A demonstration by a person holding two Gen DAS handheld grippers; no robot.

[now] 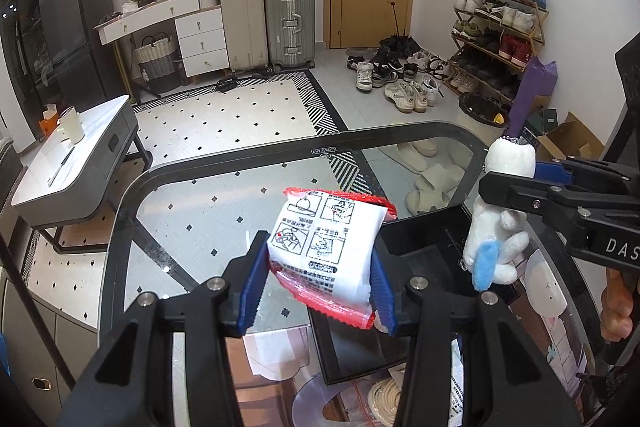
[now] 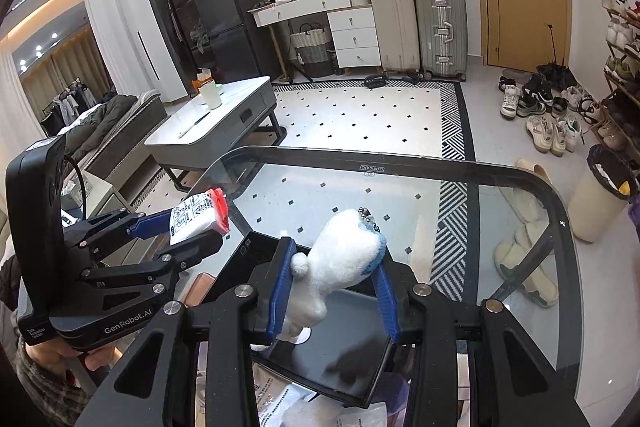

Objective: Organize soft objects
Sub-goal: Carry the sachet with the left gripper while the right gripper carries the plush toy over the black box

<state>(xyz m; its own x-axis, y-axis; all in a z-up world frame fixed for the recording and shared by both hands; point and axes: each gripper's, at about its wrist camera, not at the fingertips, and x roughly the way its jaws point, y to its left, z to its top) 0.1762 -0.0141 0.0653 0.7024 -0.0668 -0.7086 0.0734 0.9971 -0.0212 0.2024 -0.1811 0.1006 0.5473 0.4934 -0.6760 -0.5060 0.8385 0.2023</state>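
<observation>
My left gripper [image 1: 320, 283] is shut on a white packet with red edges [image 1: 326, 251] and holds it above the glass table [image 1: 208, 211]. It also shows in the right wrist view [image 2: 176, 231], with the packet [image 2: 198, 215] at the left. My right gripper [image 2: 334, 291] is shut on a white plush toy with a blue patch [image 2: 340, 259] and holds it above a black tray [image 2: 360, 359]. In the left wrist view the right gripper [image 1: 512, 187] holds the plush [image 1: 496, 235] at the right, beside the tray [image 1: 424, 239].
The glass table has a dark rounded rim [image 2: 400, 157]. Under the glass lie bags and slippers [image 1: 432, 183]. A white coffee table [image 2: 216, 123] stands to the left, a bin [image 2: 600, 191] and a shoe rack [image 1: 496, 27] to the right, and suitcases [image 2: 440, 27] at the far wall.
</observation>
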